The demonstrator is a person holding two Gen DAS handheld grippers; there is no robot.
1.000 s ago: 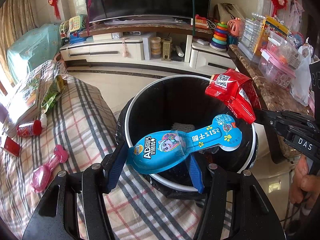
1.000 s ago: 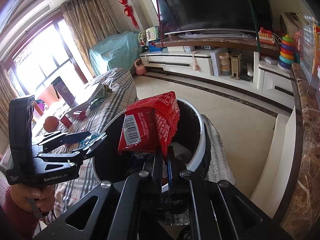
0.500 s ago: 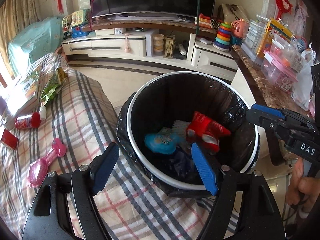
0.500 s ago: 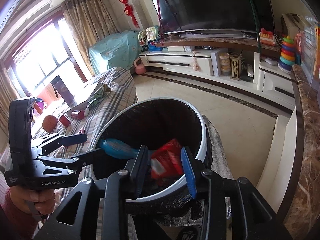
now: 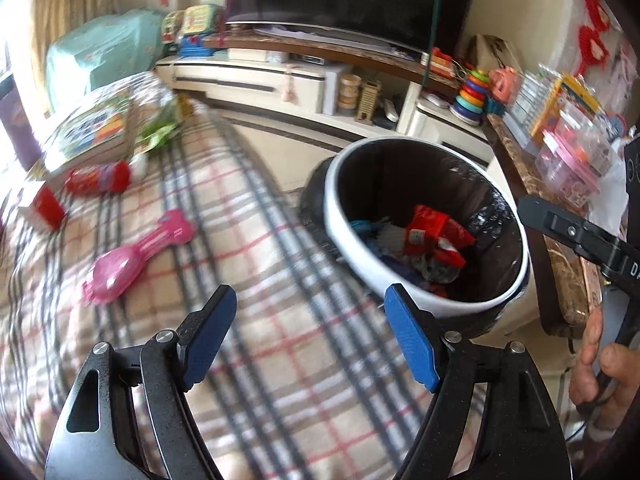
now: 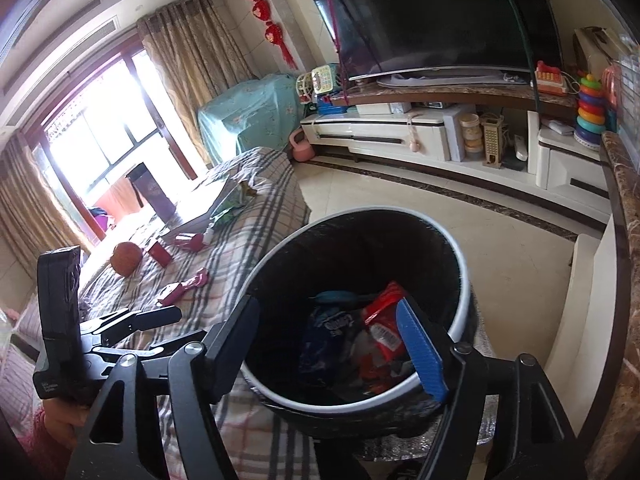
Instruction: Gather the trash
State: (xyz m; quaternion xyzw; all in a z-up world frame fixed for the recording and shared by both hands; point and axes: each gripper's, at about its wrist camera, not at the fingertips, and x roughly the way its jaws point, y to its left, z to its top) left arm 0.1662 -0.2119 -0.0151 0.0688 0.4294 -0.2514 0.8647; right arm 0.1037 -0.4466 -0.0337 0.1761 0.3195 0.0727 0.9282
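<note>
Trash sat at the bottom of the bin [image 5: 424, 280], and both tools hung empty! The left hand-held gripper [image 5: 310, 334] stood spread wide, its blue pads [image 5: 408, 332] well apart with nothing between them, aimed down over the plaid bedspread [image 5: 280, 360] just beside the bin's white rim. The right hand-held gripper [image 6: 332, 344] hovered over the bin mouth, its jaws opening, and only the bin's inside showed between them; no wrapper touched either pad.

Down in the black liner lay the red wrapper [image 5: 436, 232], crumpled against a white scrap, with the blue wrapper [image 5: 364, 227] just beside it toward the bed side. From the right wrist view the same red wrapper [image 6: 384, 320] lay partly behind the blue fingertip, and a dark blue packet [image 6: 332, 332] rested next to it.

More litter waited on the bedspread: a pink spoon-shaped package [image 5: 136, 258] lay flat, well apart from the bin, a red tube [image 5: 100, 176] farther back, a small red box [image 5: 44, 206] near the left edge, and a green wrapper [image 5: 160, 132] beside a picture book [image 5: 92, 128]. A person's hand [image 5: 596, 364] gripped the right tool's handle at the picture's right edge, near the brown marble counter [image 5: 564, 268].
</note>
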